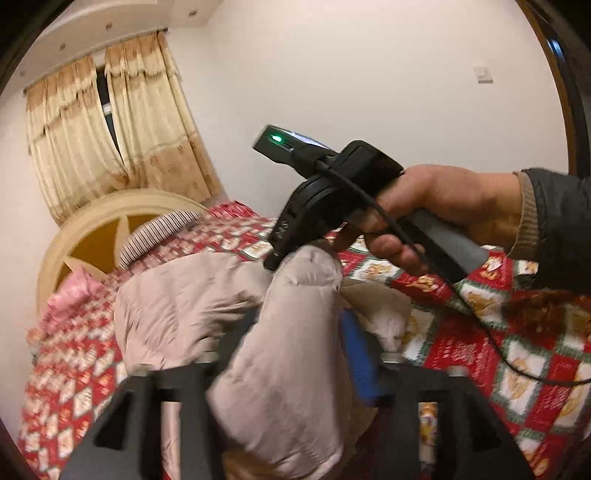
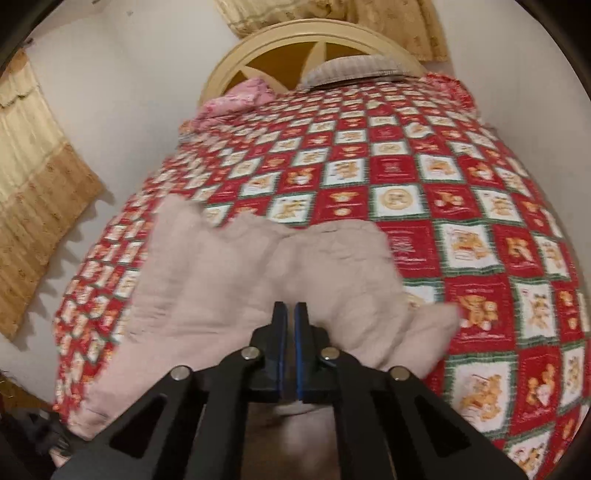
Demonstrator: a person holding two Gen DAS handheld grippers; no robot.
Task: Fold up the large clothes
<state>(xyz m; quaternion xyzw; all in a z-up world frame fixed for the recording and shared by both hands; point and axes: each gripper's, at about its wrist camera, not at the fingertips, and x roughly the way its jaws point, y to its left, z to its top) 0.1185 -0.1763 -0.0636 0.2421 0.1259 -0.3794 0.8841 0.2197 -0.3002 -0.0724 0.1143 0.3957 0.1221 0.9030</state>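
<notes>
Both clamped on the padded jacket (image 2: 236, 280): right gripper (image 2: 290, 314) nipping its near edge, left gripper (image 1: 295, 332) wrapped by a raised fold, apparently lifting it over the bed (image 2: 424, 177).

Count recorded, positions taken relative to the bed (image 2: 424, 206). One bed, under one red checked quilt (image 2: 480, 258). One pale pink padded jacket (image 2: 229, 288) lay on the bed at its near end. At the head of the bed stood one round cream headboard (image 2: 314, 35); against it were one striped pillow (image 2: 354, 68) and one pink pillow (image 2: 240, 98). Two curtain panels (image 1: 110, 122) hung beyond the bed's head. Two grippers were present over the bed: left gripper (image 1: 295, 343), right gripper (image 2: 290, 314).
</notes>
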